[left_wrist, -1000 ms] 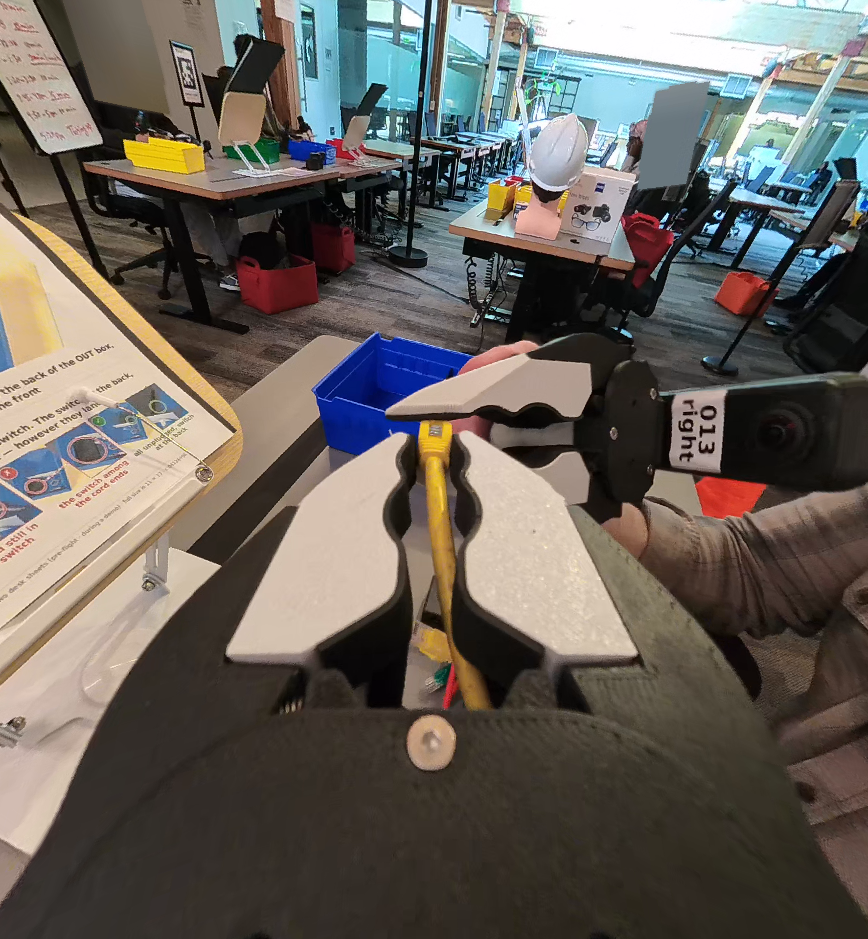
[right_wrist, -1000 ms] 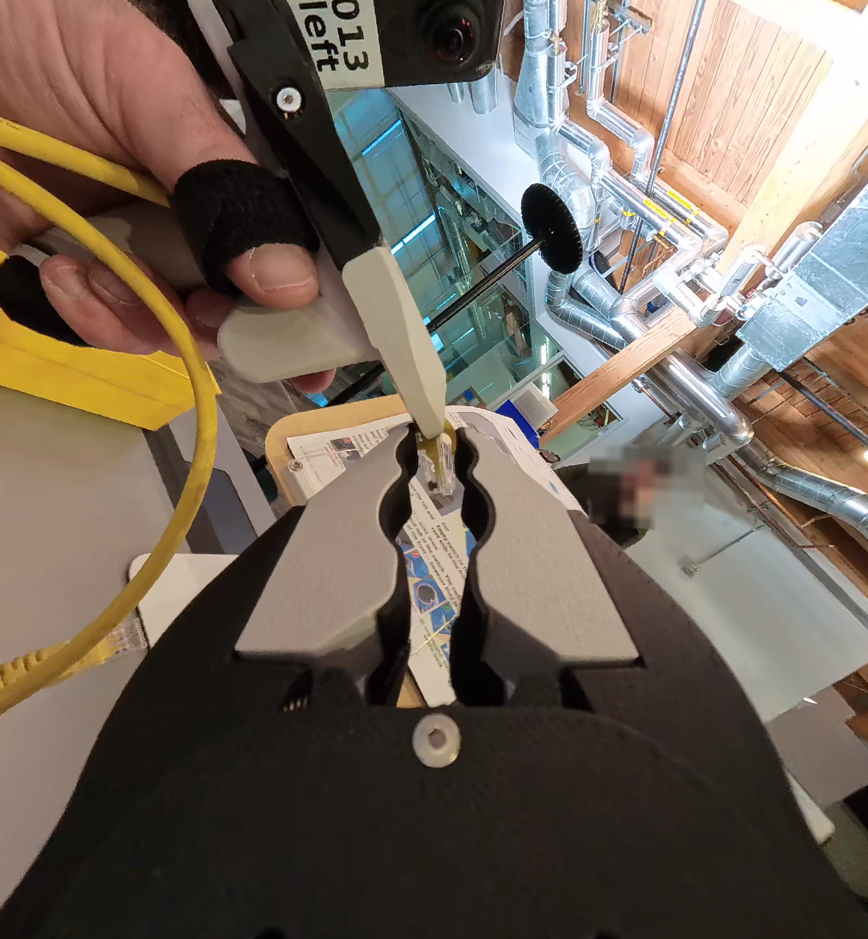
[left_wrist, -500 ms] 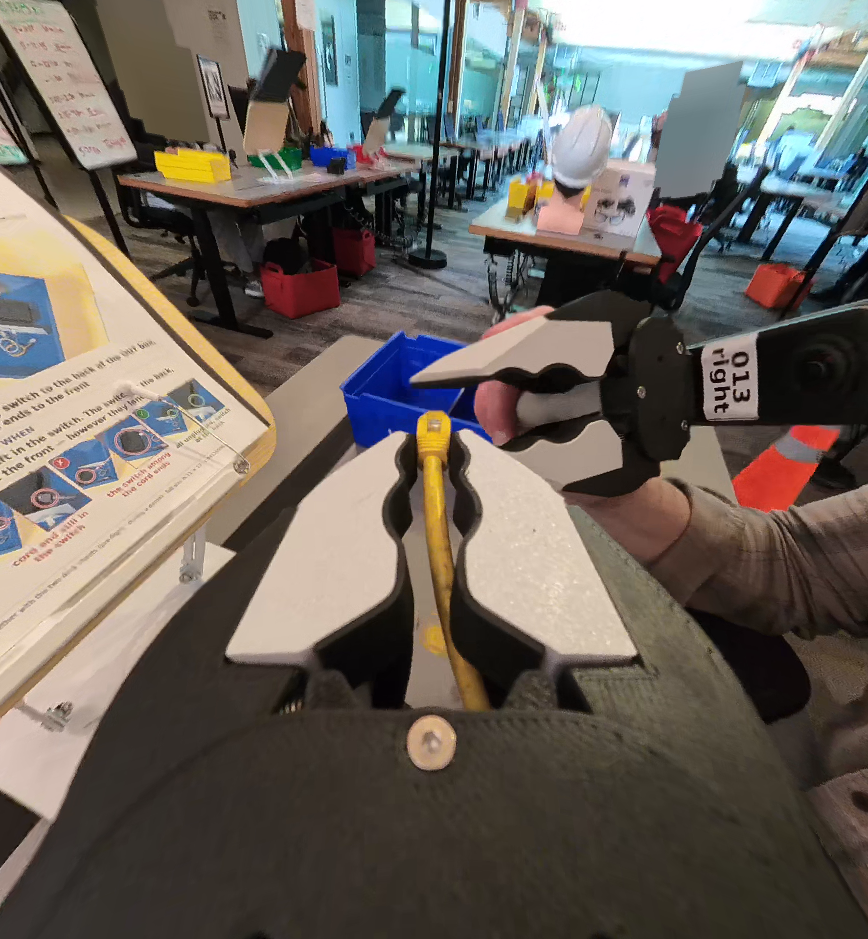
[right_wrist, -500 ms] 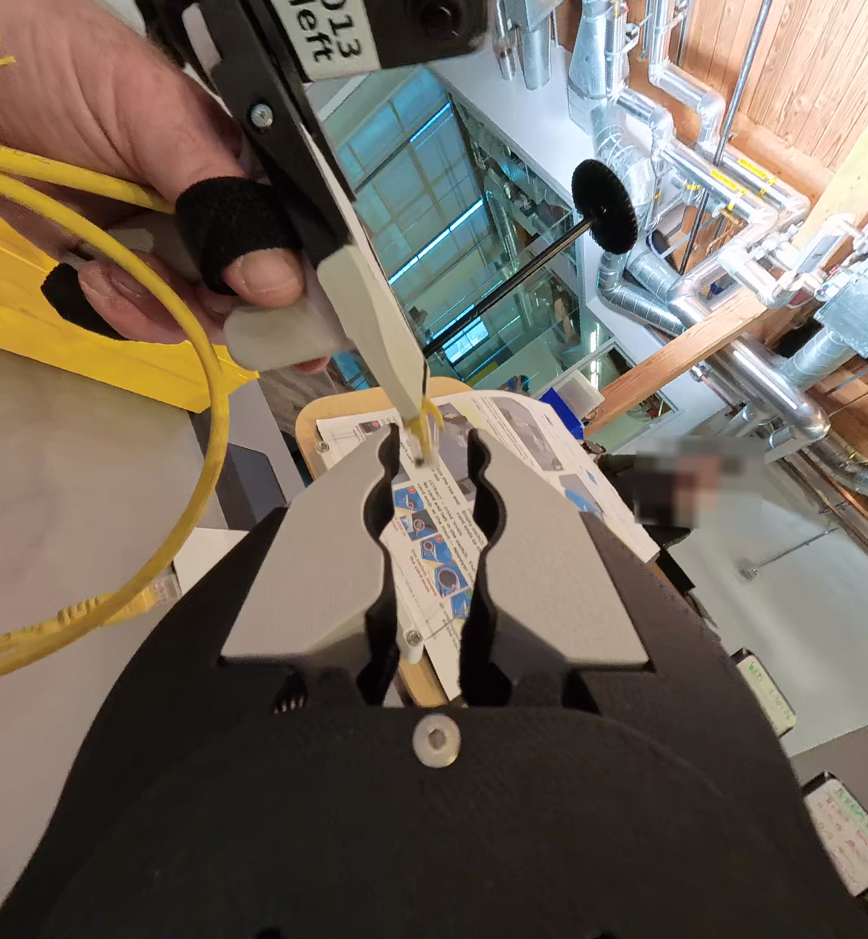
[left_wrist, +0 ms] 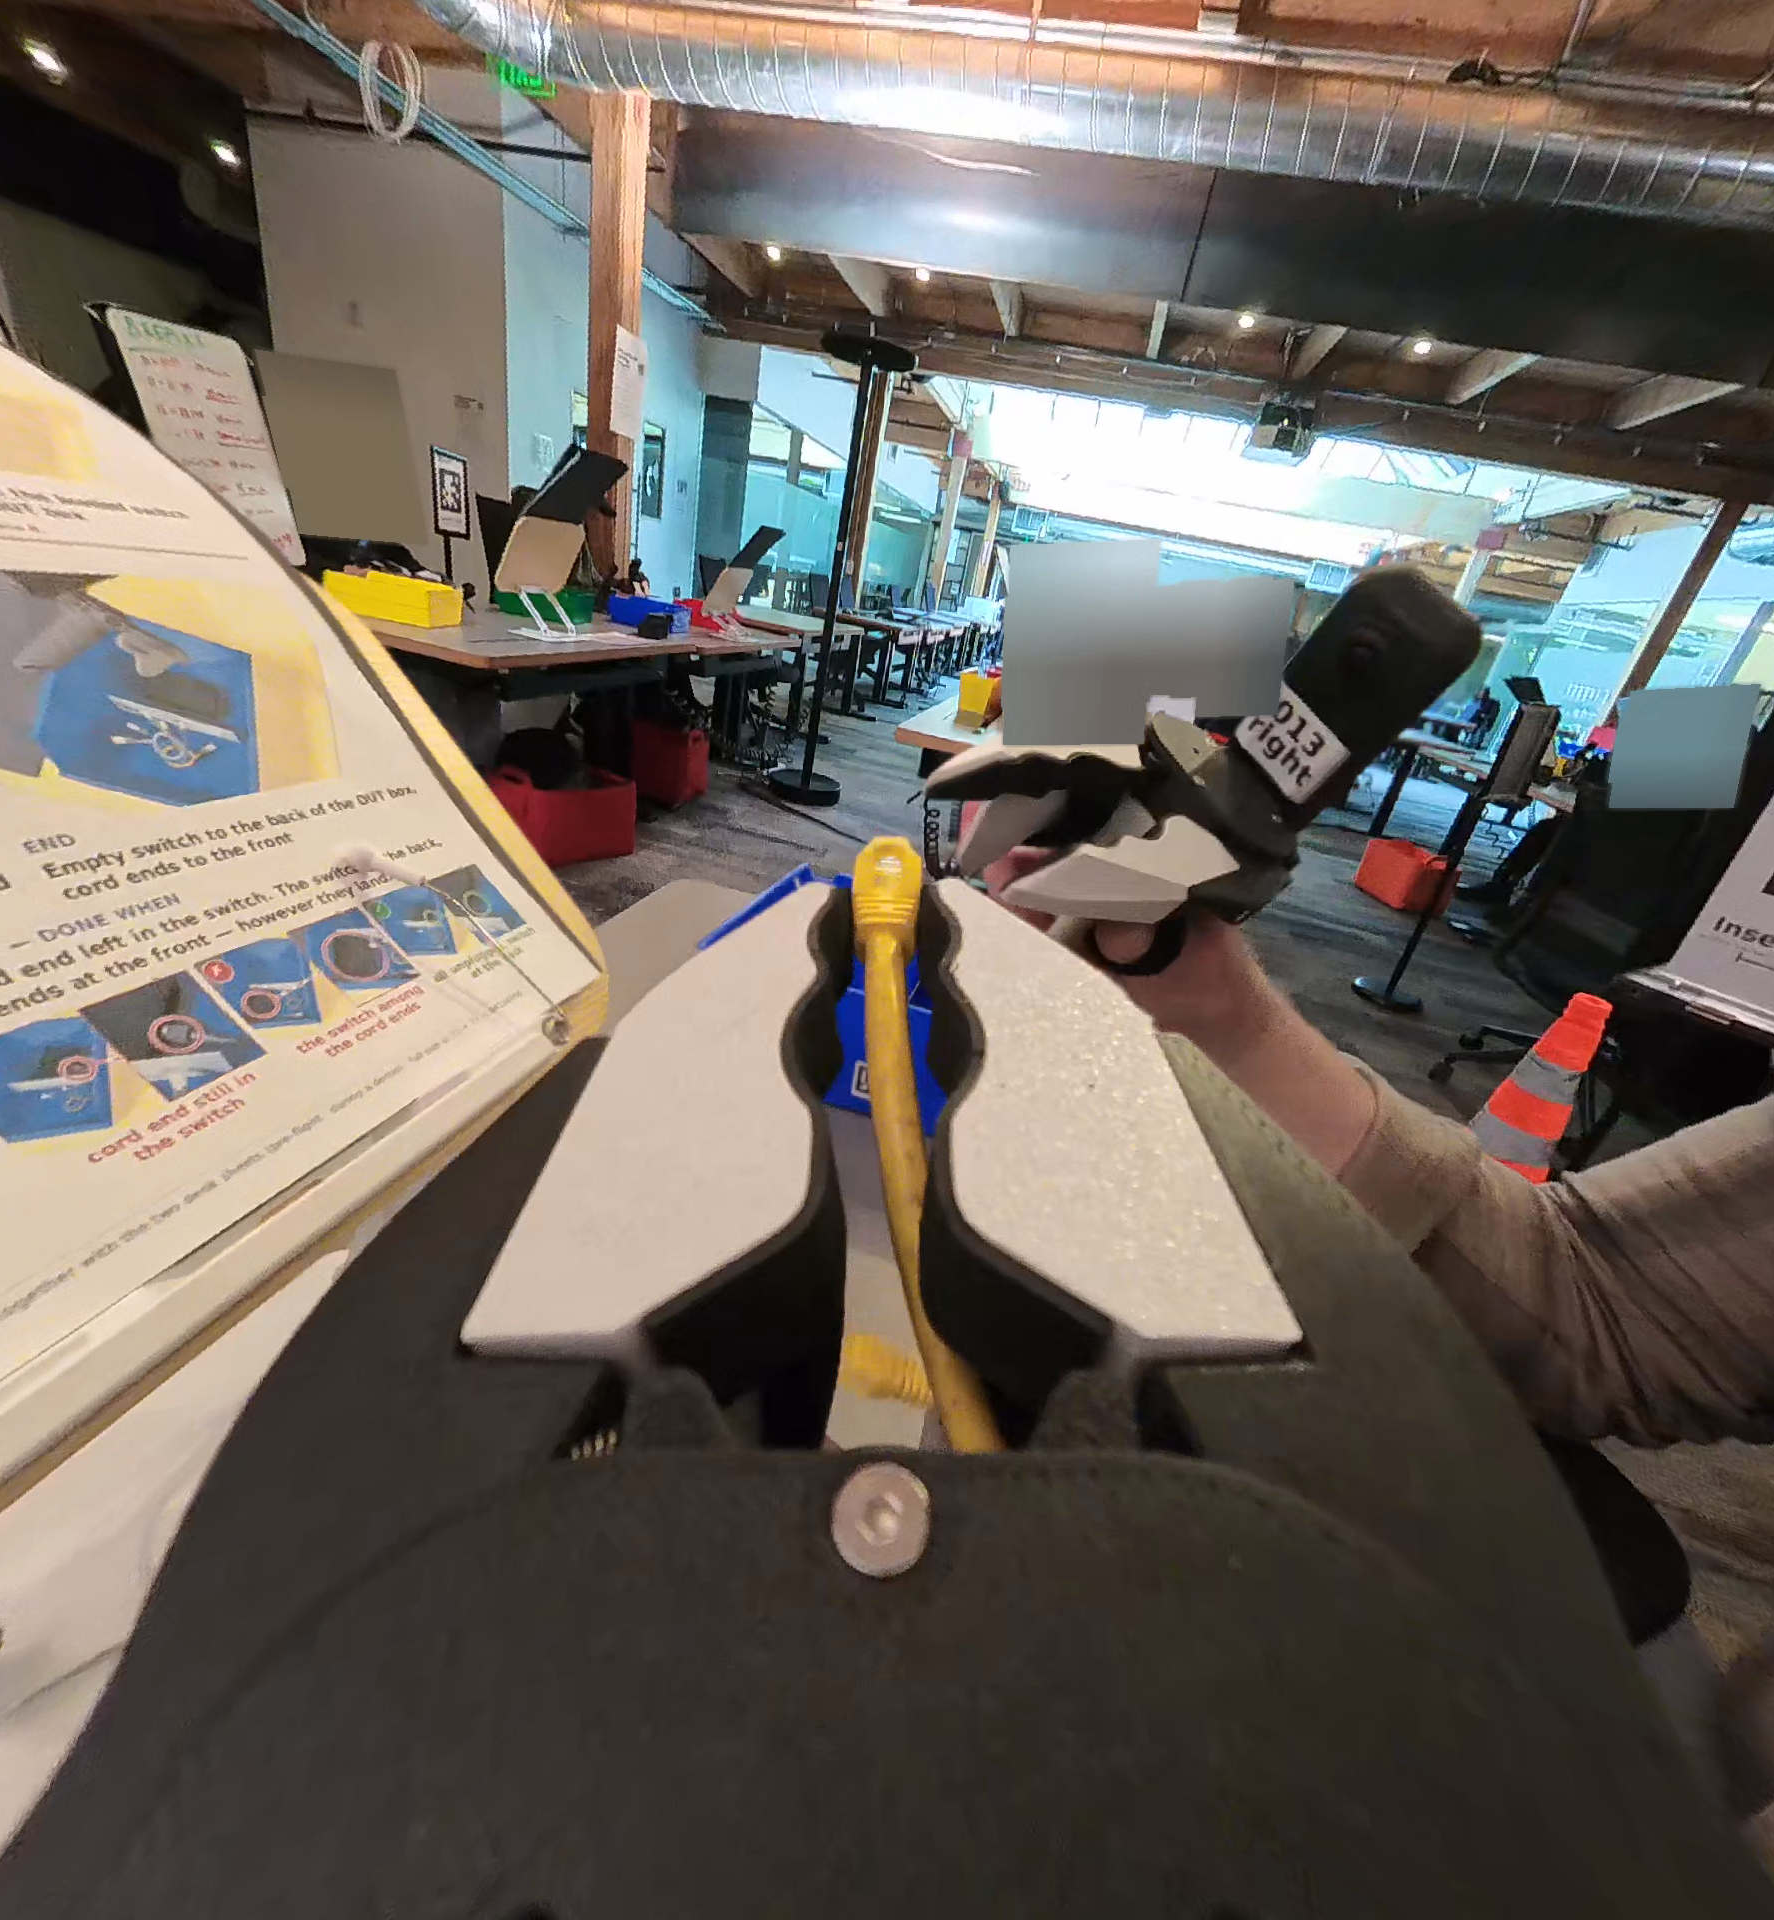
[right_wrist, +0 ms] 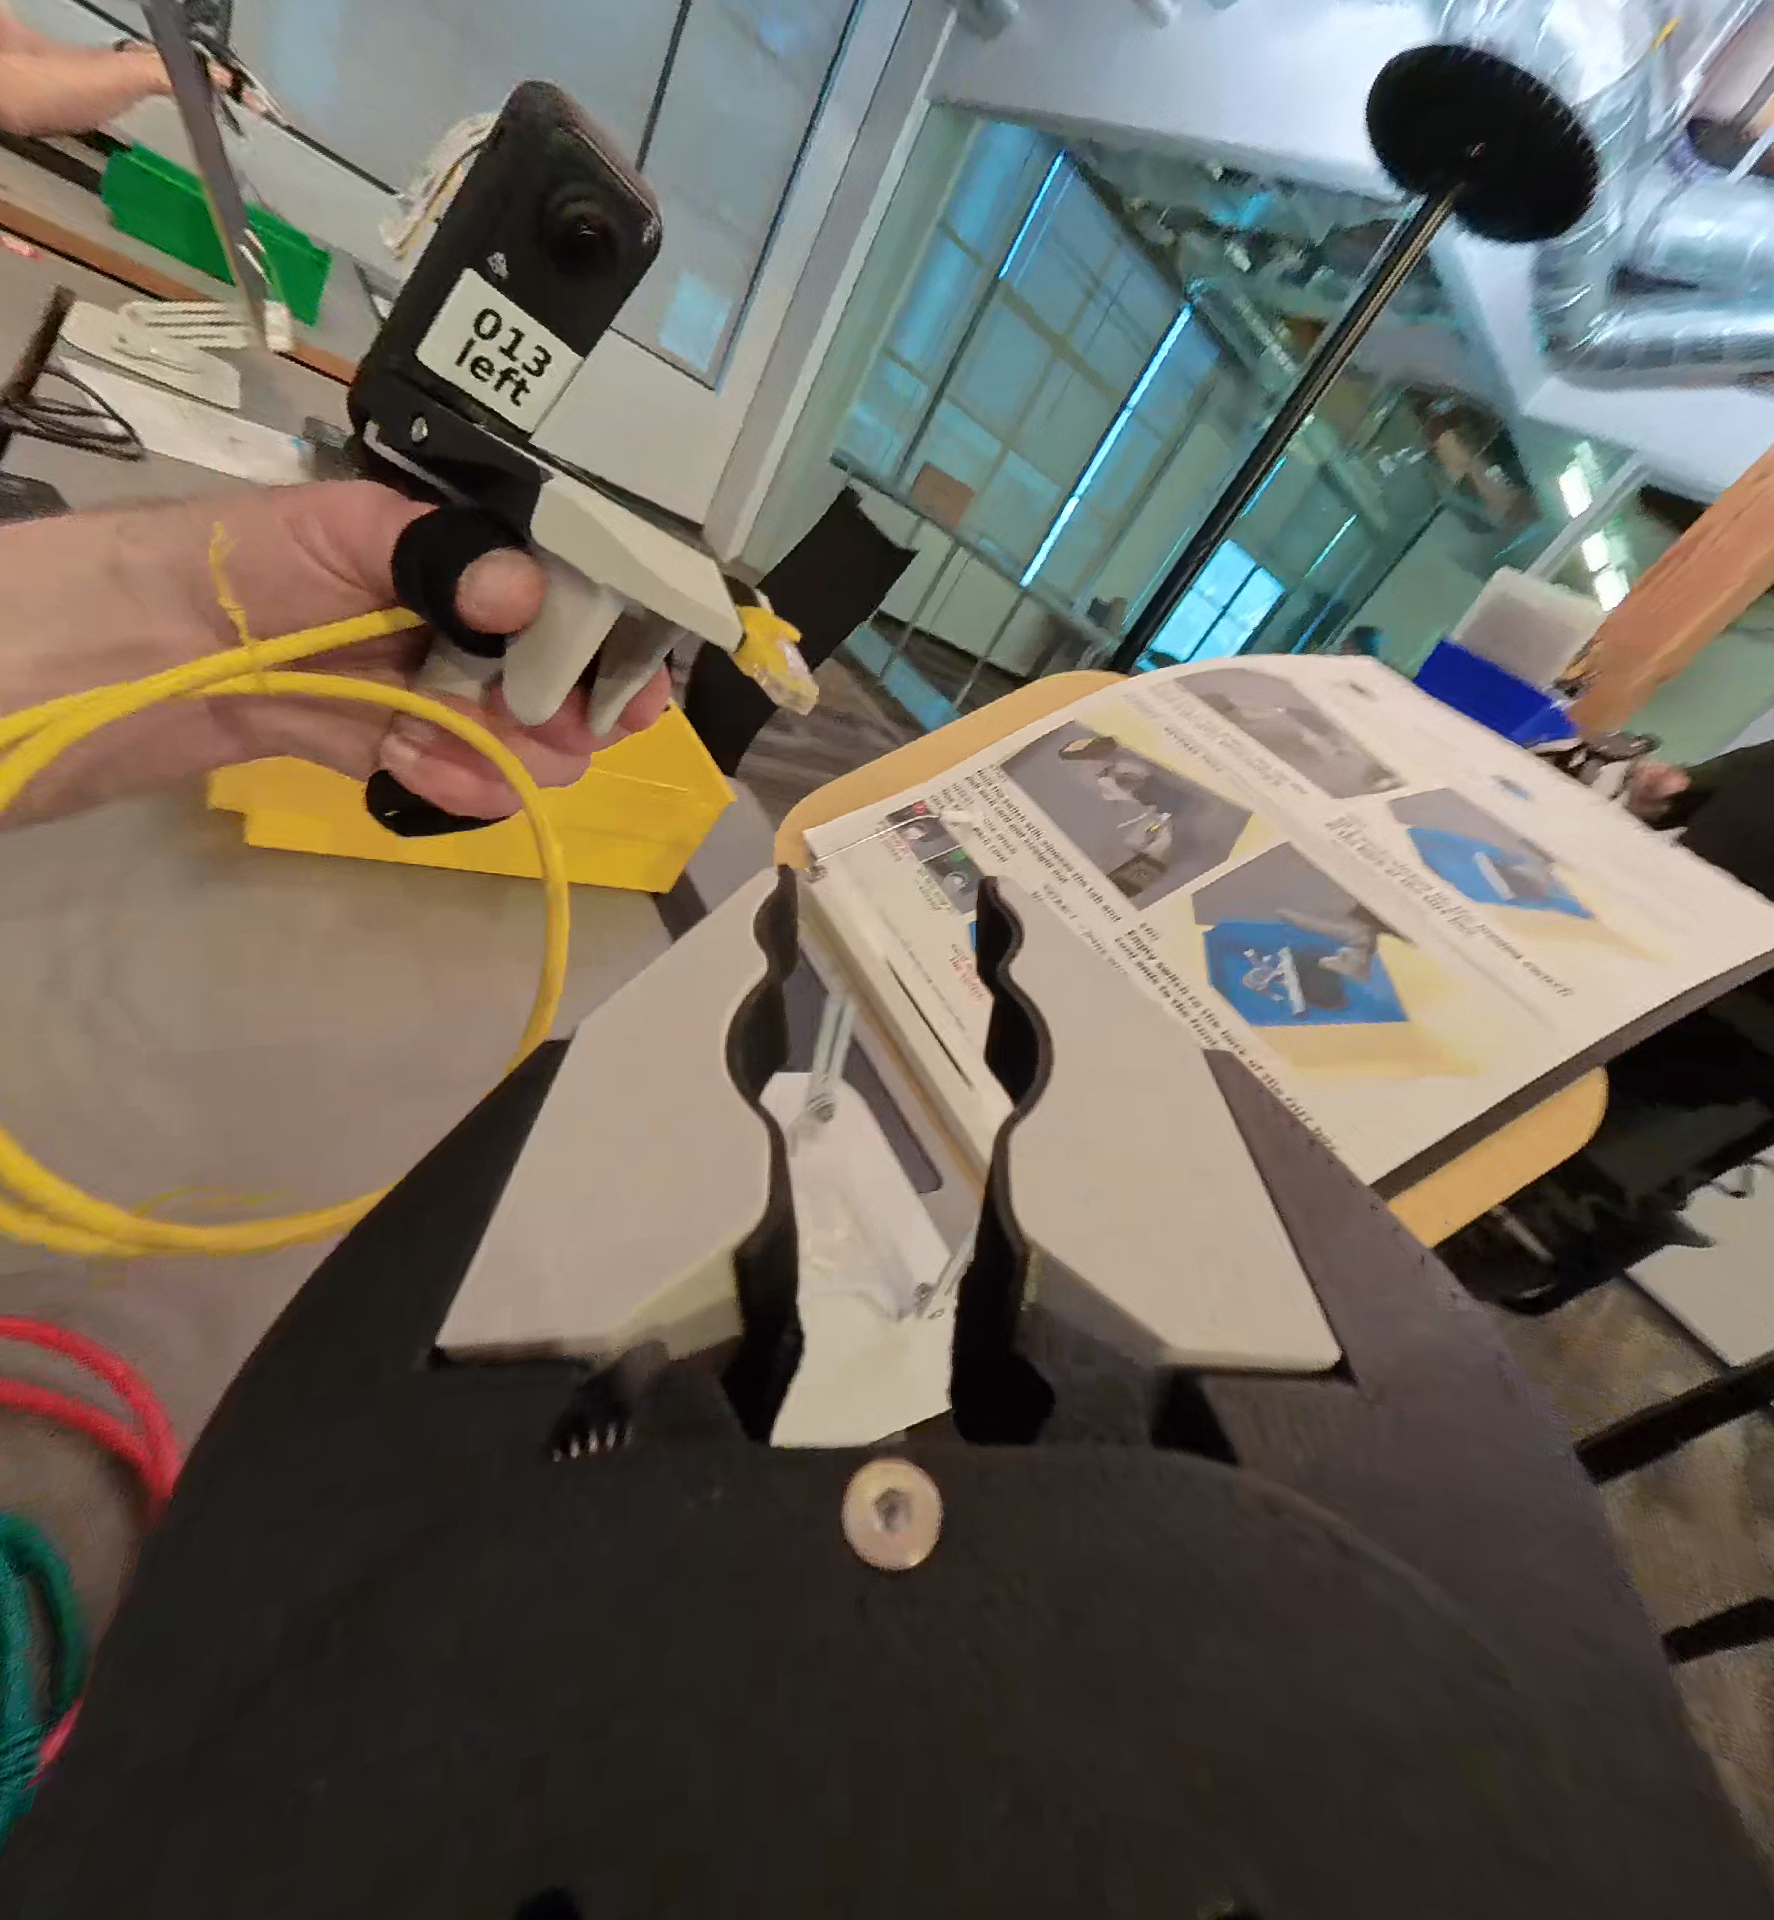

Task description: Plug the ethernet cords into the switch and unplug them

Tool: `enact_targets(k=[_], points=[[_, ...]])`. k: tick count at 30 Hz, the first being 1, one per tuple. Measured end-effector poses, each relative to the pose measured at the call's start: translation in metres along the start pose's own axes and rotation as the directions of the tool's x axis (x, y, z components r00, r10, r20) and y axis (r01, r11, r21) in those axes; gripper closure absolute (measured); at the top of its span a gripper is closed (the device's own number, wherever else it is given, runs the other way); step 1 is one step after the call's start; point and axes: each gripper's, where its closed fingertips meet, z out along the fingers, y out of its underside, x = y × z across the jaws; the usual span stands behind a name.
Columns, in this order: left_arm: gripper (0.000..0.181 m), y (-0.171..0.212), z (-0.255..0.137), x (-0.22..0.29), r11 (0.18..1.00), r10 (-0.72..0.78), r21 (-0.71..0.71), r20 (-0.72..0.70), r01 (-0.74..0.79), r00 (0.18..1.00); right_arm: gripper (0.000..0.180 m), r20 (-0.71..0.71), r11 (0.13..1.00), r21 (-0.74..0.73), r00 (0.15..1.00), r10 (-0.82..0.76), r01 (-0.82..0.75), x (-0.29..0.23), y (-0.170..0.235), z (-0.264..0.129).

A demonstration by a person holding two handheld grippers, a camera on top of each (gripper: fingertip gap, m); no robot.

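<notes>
My left gripper [left_wrist: 888, 896] is shut on a yellow ethernet cord [left_wrist: 898, 1091]. The cord's plug [left_wrist: 885, 868] sticks out past the fingertips. In the right wrist view the left gripper [right_wrist: 732, 636] is held up at upper left, with the plug [right_wrist: 781, 670] jutting out and the yellow cord [right_wrist: 239, 675] looping down behind the hand. My right gripper [right_wrist: 888, 891] is open and empty. In the left wrist view it [left_wrist: 956, 826] is held to the right of the plug, apart from it. No switch is in view.
An instruction board [left_wrist: 187, 935] on a stand is at the left; it also shows in the right wrist view [right_wrist: 1278, 883]. A blue bin [left_wrist: 758, 914] sits behind the plug. A yellow bin [right_wrist: 509, 821] lies on the grey table [right_wrist: 187, 987]. Red [right_wrist: 83, 1382] and green [right_wrist: 21, 1579] cords lie at lower left. The tips of one gripper are about 8 cm away from the tips of the other.
My right gripper opened, let go of the yellow plug tip and drew away to the right. My left gripper kept hold of the cord and tilted upward.
</notes>
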Motion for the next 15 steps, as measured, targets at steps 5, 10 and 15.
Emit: enact_targets(k=[5,10,15], points=[[0.169,-0.010,-0.020,-0.003,0.997,0.077,-0.014,0.036,-0.076,0.996,0.130,0.075,0.989,-0.142,0.995,0.059,-0.048,-0.002,0.010,-0.008],[0.169,-0.019,-0.035,-0.004,0.998,0.055,0.041,0.000,-0.055,0.998,0.095,0.265,0.859,-0.512,0.953,0.146,0.010,-0.045,0.071,-0.034],[0.169,-0.019,-0.037,-0.006,0.998,0.028,0.056,-0.028,-0.027,0.999,0.078,0.464,0.739,-0.669,0.825,0.324,0.086,-0.128,0.142,-0.080]])
